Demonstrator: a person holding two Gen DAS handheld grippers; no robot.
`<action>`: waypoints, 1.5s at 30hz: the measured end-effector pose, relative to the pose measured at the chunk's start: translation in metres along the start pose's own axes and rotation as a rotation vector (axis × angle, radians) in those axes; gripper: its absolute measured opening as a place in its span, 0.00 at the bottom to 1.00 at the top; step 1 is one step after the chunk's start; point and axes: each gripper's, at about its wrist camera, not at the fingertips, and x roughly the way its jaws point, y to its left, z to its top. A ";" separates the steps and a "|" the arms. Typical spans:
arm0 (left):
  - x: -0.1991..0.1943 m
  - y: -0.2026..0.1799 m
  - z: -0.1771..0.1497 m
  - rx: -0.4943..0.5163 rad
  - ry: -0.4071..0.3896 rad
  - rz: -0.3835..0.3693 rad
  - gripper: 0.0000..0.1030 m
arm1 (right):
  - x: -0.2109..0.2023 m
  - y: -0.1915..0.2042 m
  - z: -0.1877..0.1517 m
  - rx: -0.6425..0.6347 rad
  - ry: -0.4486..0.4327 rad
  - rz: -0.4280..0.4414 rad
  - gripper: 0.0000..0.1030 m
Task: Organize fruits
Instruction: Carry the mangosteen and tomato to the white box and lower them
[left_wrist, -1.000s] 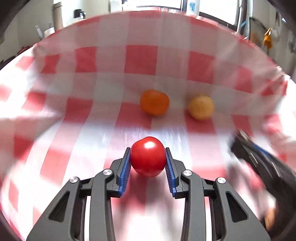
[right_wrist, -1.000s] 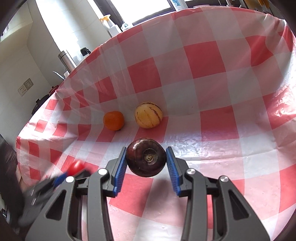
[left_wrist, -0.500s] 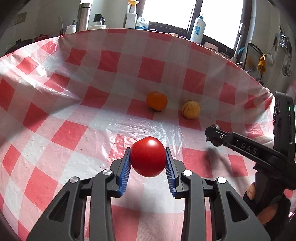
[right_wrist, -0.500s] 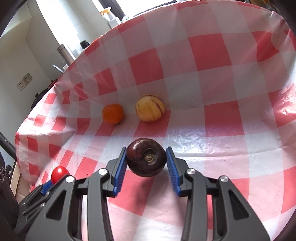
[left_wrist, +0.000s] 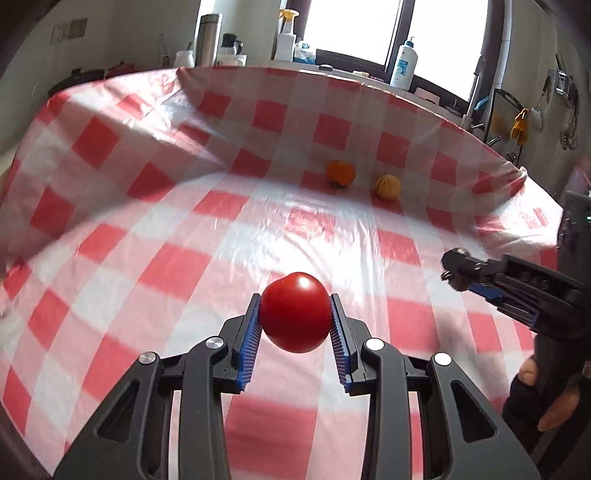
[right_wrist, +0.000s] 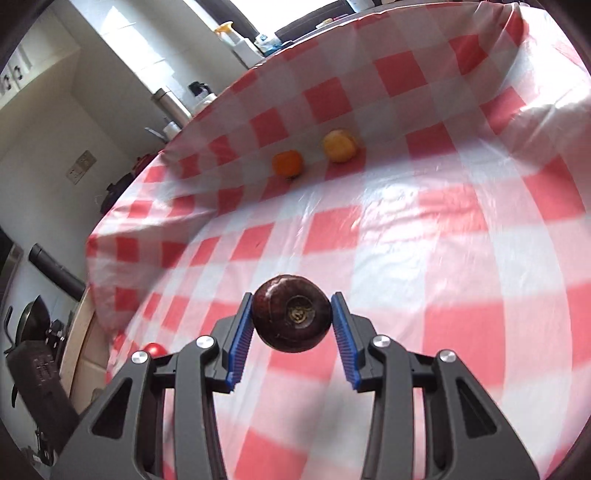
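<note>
Two fruits are in the air and two lie on the table. The left gripper (left_wrist: 295, 325) has its blue pads (left_wrist: 249, 343) closed snugly on a red tomato (left_wrist: 295, 312), pinching it at its widest part, clear of the checked tablecloth (left_wrist: 147, 240). The right gripper (right_wrist: 291, 325) is clamped the same way around a dark purple fruit (right_wrist: 291, 318) (a mangosteen, by the look of its button end, which faces the camera). In the left view this gripper shows at the right edge, held by a hand (left_wrist: 546, 391).

The relation that matters: the orange (left_wrist: 340, 172) and the striped yellow fruit (left_wrist: 387, 187) sit side by side, near but not touching, far up the cloth and straight ahead of both sets of fingers. If the fruits are to be gathered there, each arm must carry its load forward; neither is plainly nearer. The round fruits have no long axis to mind.

No bowl or tray is visible, so the destination is a guess. Both views are smeared by motion, and the yellow fruit's stripes vanish in the right view. How high the held fruits hang above the cloth I cannot tell.
</note>
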 end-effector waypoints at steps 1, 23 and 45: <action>-0.004 0.005 -0.008 -0.009 0.013 -0.011 0.32 | -0.008 0.005 -0.012 0.001 -0.003 0.015 0.41; -0.123 0.063 -0.095 0.027 -0.083 0.036 0.32 | -0.068 0.111 -0.118 -0.290 0.070 0.087 0.41; -0.175 0.245 -0.190 -0.273 -0.067 0.263 0.32 | 0.013 0.254 -0.276 -0.887 0.398 0.120 0.40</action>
